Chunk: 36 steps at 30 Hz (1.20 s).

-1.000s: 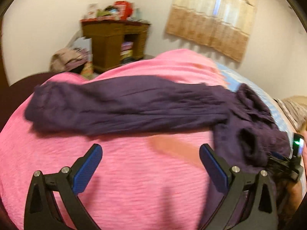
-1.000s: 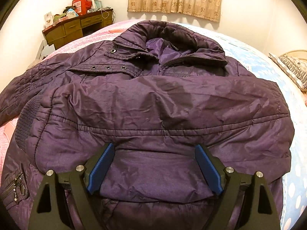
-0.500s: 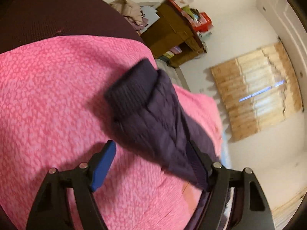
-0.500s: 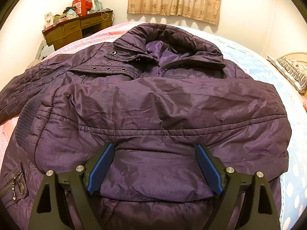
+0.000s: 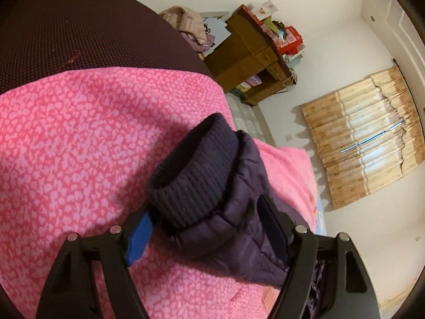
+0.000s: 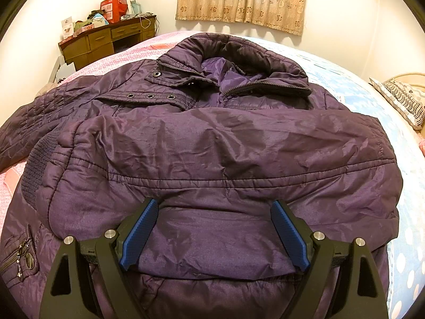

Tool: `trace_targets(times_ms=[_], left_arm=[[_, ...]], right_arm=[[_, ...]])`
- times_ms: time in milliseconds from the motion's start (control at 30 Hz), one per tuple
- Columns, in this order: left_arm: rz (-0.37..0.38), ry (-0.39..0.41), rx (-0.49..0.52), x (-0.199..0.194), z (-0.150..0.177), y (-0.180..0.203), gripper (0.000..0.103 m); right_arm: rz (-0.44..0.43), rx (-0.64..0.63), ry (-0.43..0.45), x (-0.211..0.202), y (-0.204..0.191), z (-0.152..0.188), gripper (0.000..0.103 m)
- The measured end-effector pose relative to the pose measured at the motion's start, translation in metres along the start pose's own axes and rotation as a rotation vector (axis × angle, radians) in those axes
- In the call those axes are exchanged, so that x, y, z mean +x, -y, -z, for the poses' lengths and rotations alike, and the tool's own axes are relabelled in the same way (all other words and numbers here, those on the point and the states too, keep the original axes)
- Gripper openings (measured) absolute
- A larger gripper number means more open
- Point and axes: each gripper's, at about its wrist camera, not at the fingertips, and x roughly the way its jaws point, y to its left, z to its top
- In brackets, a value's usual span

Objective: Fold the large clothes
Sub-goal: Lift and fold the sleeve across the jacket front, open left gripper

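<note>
Left tool straddles sleeve cuff on pink blanket.

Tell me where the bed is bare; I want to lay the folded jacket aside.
Free: the pink blanket left of the sleeve cuff, and the blue dotted sheet between the jacket and the striped pillow. Crowded: the jacket covers the bed's middle, and the desk top is piled.

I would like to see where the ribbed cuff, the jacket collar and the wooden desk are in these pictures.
ribbed cuff (image 5: 196, 175): left wrist view, on the knitted band at the sleeve end.
jacket collar (image 6: 239, 50): right wrist view, on its raised back edge.
wooden desk (image 6: 106, 37): right wrist view, on a drawer front.
</note>
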Motion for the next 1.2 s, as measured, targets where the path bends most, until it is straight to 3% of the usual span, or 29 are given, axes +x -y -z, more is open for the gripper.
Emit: trace_targets(times_ms=[67,200,267,467,600,767,1033,1200], left_arm=[[-0.004,0.005,0.025,0.004,-0.002,0.004,0.077],[0.014,0.024,0.101,0.005,-0.003,0.011,0.037],[0.065,0.022,0.132,0.001,-0.008,0.014,0.027],[0.2,0.077,0.198,-0.03,-0.017,0.035,0.025],[0.251,0.098,0.261,-0.041,-0.023,0.056,0.024],[0.324,0.097,0.309,-0.052,-0.029,0.092,0.024],[0.428,0.101,0.459,-0.071,-0.017,0.177,0.024],[0.504,0.076,0.52,-0.073,0.006,0.221,0.023]], right_arm=[[0.0,0.0,0.0,0.0,0.0,0.0,0.087],[0.001,0.0,0.0,0.0,0.0,0.0,0.088],[0.0,0.0,0.0,0.0,0.0,0.0,0.088],[0.001,0.0,0.001,0.0,0.0,0.001,0.088],[-0.008,0.008,-0.001,0.0,0.001,0.0,0.088],[-0.089,0.101,-0.03,-0.014,0.016,-0.008,0.089],[-0.226,0.182,0.15,-0.096,0.043,-0.008,0.089],[-0.221,0.284,0.182,-0.121,0.066,0.018,0.089]])
